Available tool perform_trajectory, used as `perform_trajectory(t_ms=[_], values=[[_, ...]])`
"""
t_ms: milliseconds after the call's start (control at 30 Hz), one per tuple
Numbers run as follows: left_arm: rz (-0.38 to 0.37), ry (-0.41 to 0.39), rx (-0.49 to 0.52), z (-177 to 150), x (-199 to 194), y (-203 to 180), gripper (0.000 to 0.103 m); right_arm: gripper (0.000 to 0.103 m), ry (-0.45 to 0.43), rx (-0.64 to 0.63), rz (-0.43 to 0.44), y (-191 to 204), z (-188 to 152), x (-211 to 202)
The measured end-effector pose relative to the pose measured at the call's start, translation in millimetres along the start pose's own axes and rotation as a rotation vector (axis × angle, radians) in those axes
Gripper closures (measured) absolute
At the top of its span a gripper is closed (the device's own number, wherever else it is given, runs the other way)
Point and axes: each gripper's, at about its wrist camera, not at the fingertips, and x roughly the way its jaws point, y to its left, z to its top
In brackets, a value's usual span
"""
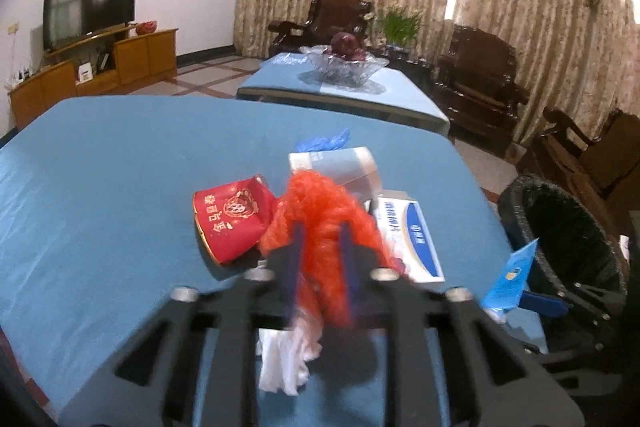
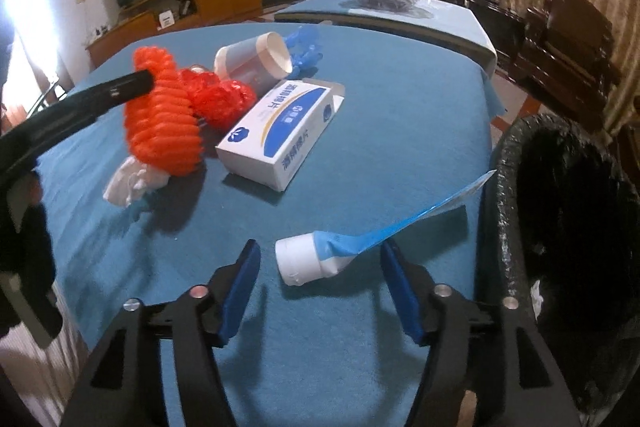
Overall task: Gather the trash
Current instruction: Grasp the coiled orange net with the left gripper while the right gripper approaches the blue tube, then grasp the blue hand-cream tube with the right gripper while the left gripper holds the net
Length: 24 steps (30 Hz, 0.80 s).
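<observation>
My left gripper (image 1: 322,233) is shut on an orange foam net (image 1: 320,203), with a white crumpled wrapper (image 1: 288,359) hanging below it. From the right wrist view, one left finger (image 2: 128,85) presses into the net (image 2: 160,123) above the blue tablecloth (image 2: 380,115). My right gripper (image 2: 320,247) is open; a white-capped blue tube (image 2: 300,263) sits between its jaws, and neither pad touches it. A black-lined bin (image 2: 560,227) stands just right of the tube, beside the table. A red paper cup (image 1: 232,223), a white and blue box (image 2: 276,131), a grey cup (image 2: 256,63) and blue plastic (image 2: 304,47) lie on the cloth.
Beyond this table is a second blue-covered table (image 1: 400,95) with a glass fruit bowl (image 1: 344,67). Dark wooden armchairs (image 1: 480,79) line the curtained wall at the right. A TV on a wooden cabinet (image 1: 100,67) stands at the far left.
</observation>
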Motion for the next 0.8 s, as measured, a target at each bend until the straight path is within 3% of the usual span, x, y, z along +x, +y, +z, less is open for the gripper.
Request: perform_trajectory(t_ms=[233,500,800], values=[[-0.066,0.015,0.048,-11.9,-17.9,-19.7,0.093,0.033,0.009,0.072,0.031,-10.8,-3.4,-8.4],[-0.074,0.074,0.084,-35.5,-6.3,-30.6,0.093,0.030,0.009,0.143,0.048,-25.9,-7.9,-17.7],[-0.093,0.073,0.135,-41.5,5.3,-40.6,0.093,0.031,0.017,0.212,0.017,-35.9,1.3,3.8]])
